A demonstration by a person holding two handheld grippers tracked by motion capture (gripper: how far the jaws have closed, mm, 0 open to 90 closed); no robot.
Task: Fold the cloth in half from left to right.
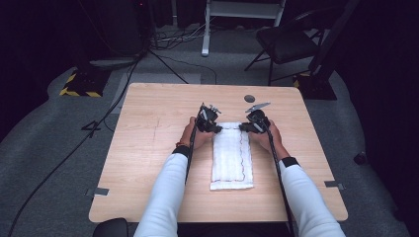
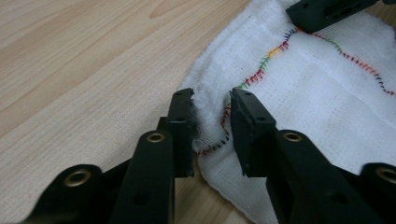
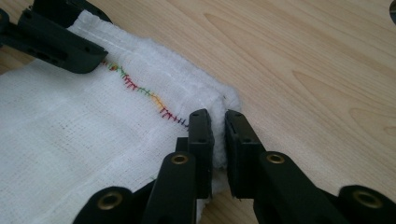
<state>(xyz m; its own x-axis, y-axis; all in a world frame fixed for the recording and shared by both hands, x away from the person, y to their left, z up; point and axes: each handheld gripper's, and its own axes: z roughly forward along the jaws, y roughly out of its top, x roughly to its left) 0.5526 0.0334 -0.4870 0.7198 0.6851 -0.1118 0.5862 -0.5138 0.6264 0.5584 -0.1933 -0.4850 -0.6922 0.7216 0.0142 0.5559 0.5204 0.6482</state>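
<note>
A white woven cloth folded into a long strip, edged with a wavy line of multicoloured stitching (image 1: 232, 155), lies flat near the middle of the pale wooden desk (image 1: 148, 148), its long side running away from the person and its near short end close to the desk's front edge; both tools are at its far end, one at each far corner. In the left gripper view the left tool (image 2: 212, 109) straddles the far left corner of the cloth (image 2: 317, 93), its two black jaws a clear gap apart with a raised bit of the hem between them, one jaw against the fabric's edge and the other resting on top by the stitching, so it is spread rather than pinching; the tip of the other tool sits on the cloth at the top of that view. In the right gripper view the right tool (image 3: 217, 126) has its jaws drawn nearly together on the thick folded hem of the far right corner, the white fabric (image 3: 70, 140) squeezed in the narrow slot between them; the left tool's black jaw lies on the cloth at the upper left there. From above, the left tool (image 1: 207, 120) and right tool (image 1: 255, 121) face each other across the cloth's width; white sleeves (image 1: 165, 192) reach in from the bottom; a small dark round disc (image 1: 249, 98) lies on the desk beyond the right tool, apart from the cloth; a black folding chair (image 1: 289, 44) stands on the grey floor behind.
</note>
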